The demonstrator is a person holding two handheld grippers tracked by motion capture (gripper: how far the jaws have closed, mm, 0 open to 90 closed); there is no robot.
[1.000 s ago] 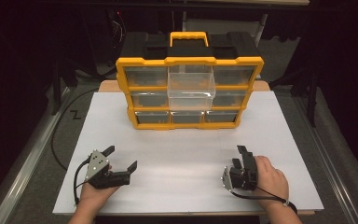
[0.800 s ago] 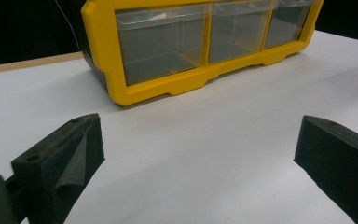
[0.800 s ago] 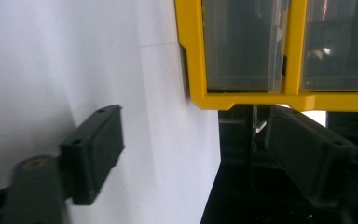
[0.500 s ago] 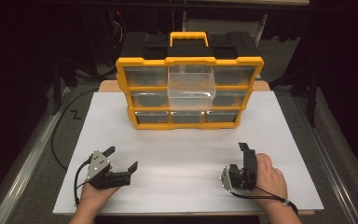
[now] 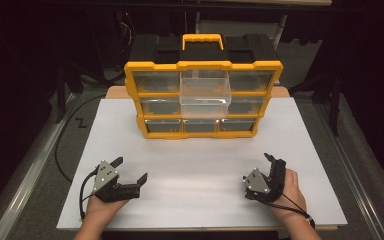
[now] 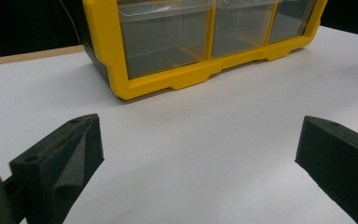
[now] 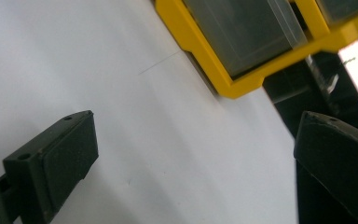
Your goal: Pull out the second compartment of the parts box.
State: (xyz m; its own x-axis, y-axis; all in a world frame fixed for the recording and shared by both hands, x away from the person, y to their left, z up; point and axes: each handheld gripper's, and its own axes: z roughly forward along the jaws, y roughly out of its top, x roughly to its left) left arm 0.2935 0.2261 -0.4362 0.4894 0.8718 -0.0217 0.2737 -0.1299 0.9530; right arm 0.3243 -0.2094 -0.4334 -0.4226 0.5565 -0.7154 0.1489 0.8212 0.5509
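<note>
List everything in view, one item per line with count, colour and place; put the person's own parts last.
Drawer organiser: one, yellow frame with black body, far middle of the board.
Carry handle: one, yellow, on top of the organiser.
Clear drawer: one, transparent, centre column, pulled forward.
Board: one, white, covering the table.
Cable: one, black, on the floor at left.
Left gripper: one, black, near left, jaws apart.
Right gripper: one, black, near right, jaws apart.
Hands: two, at the near edge.
</note>
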